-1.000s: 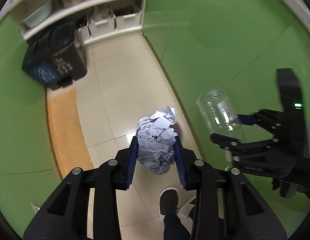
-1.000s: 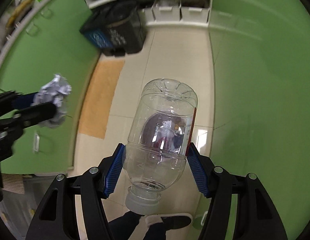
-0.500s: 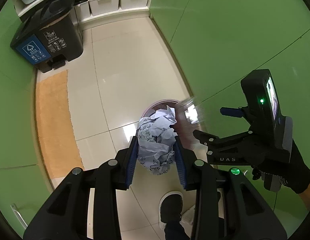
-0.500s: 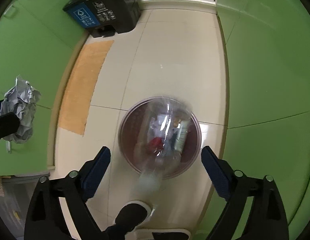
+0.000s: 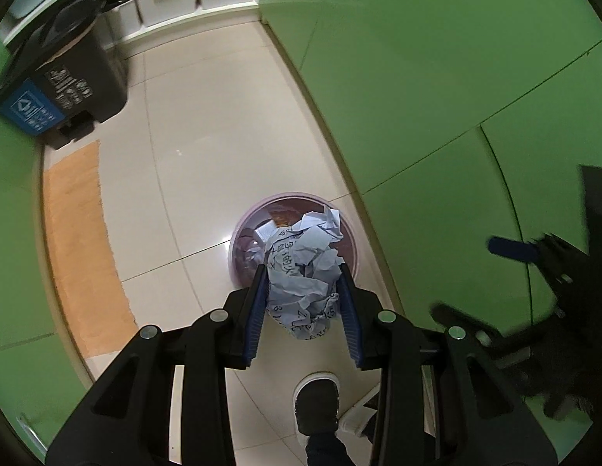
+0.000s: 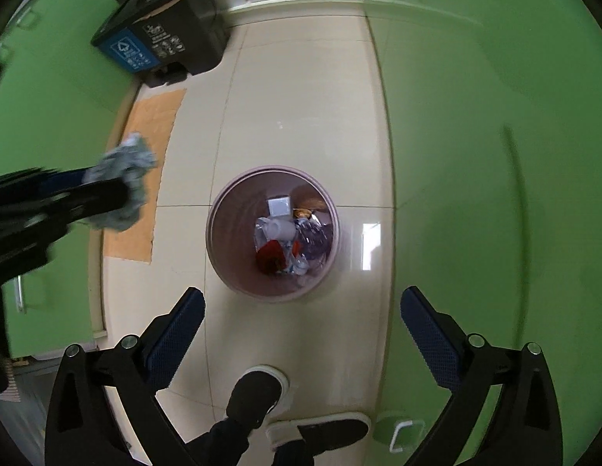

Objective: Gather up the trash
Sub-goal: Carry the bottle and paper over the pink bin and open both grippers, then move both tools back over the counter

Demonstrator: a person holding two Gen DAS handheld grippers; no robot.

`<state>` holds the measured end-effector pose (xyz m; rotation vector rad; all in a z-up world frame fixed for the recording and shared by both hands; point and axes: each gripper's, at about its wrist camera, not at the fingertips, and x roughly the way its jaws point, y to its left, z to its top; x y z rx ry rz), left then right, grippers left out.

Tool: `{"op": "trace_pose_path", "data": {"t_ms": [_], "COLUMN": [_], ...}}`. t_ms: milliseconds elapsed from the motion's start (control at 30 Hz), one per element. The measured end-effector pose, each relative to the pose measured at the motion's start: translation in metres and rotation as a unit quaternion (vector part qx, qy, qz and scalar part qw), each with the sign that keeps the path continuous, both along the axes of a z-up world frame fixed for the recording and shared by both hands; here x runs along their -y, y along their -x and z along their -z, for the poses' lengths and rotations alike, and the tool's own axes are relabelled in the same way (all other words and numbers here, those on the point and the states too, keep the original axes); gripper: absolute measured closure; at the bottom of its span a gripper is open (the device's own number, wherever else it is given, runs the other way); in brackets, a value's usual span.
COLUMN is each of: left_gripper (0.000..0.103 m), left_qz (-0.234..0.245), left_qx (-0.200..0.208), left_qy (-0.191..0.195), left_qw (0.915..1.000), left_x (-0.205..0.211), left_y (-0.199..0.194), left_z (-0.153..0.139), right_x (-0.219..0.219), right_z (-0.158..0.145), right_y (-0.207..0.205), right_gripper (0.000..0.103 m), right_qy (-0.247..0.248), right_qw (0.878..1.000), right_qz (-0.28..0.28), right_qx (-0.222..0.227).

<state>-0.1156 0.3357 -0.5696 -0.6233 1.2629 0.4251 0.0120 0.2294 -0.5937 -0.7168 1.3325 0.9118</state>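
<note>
Below our two grippers we count one round pink wastebasket point(image 6: 219, 240) on the tiled floor point(image 6: 301, 116), one crumpled paper ball point(image 5: 304, 272), and one clear plastic bottle point(image 6: 301, 240) lying inside the basket among other scraps. Our left gripper point(image 5: 304, 306) clamps the paper ball between its blue pads, above the basket's near rim. Our right gripper point(image 6: 301, 334) hangs over the floor just short of the basket, its jaws opening wide with nothing between them. Toward the far end of the floor stands one black pedal bin point(image 6: 165, 39) with a blue label, and one orange mat point(image 5: 75, 248) lies along the left edge. Green cabinet fronts point(image 6: 475, 155) flank both sides; two dark shoes point(image 6: 258, 396) show below.
</note>
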Motion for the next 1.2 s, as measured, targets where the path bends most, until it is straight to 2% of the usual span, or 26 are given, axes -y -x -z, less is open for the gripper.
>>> {"op": "trace_pose_path", "data": {"t_ms": [167,300,333,367,433,667,767,867,967,1067,1200], "left_gripper": [0.067,0.064,0.057,0.034,0.003,0.003,0.003,0.003,0.003,0.003,0.003], "left_qz": [0.015,0.024,0.024,0.024,0.021,0.02,0.018,0.014,0.006,0.008,0.002], "left_qx": [-0.005,-0.011,-0.012,-0.014,-0.011,-0.021,-0.019,-0.018,-0.015,-0.011,0.001], "left_qy": [0.009,0.015,0.015,0.014,0.018,0.018,0.009,0.0,-0.006,-0.013,-0.032], "left_qw": [0.9998,0.9995,0.9995,0.9995,0.9996,0.9994,0.9996,0.9997,0.9998,0.9998,0.9995], "left_x": [0.007,0.006,0.006,0.006,0.004,0.004,0.001,0.002,0.002,0.006,0.01], "left_y": [-0.024,-0.035,-0.035,-0.035,-0.034,-0.028,-0.02,-0.008,0.005,0.017,0.034], "left_z": [0.021,0.043,0.046,0.049,0.053,0.046,0.027,-0.005,-0.043,-0.085,-0.16], "right_x": [0.02,0.034,0.036,0.039,0.041,0.043,0.041,0.038,0.035,0.032,0.03], "right_z": [-0.013,-0.013,-0.012,-0.01,-0.009,-0.021,-0.036,-0.056,-0.088,-0.132,-0.197], "right_y": [0.001,-0.001,0.0,-0.001,-0.001,0.002,0.005,0.008,0.014,0.022,0.038], "right_gripper": [0.006,0.006,0.006,0.006,0.006,0.006,0.006,0.006,0.006,0.006,0.006], "right_qy": [-0.004,-0.007,-0.007,-0.007,-0.007,-0.015,-0.02,-0.027,-0.037,-0.054,-0.079], "right_qw": [1.0,1.0,0.999,0.999,0.999,0.999,0.999,0.998,0.998,0.997,0.996], "right_qz": [0.019,0.03,0.032,0.035,0.04,0.048,0.049,0.049,0.048,0.05,0.047], "right_qx": [0.003,0.001,0.001,0.001,-0.001,0.002,0.005,0.007,0.008,0.004,0.005]}}
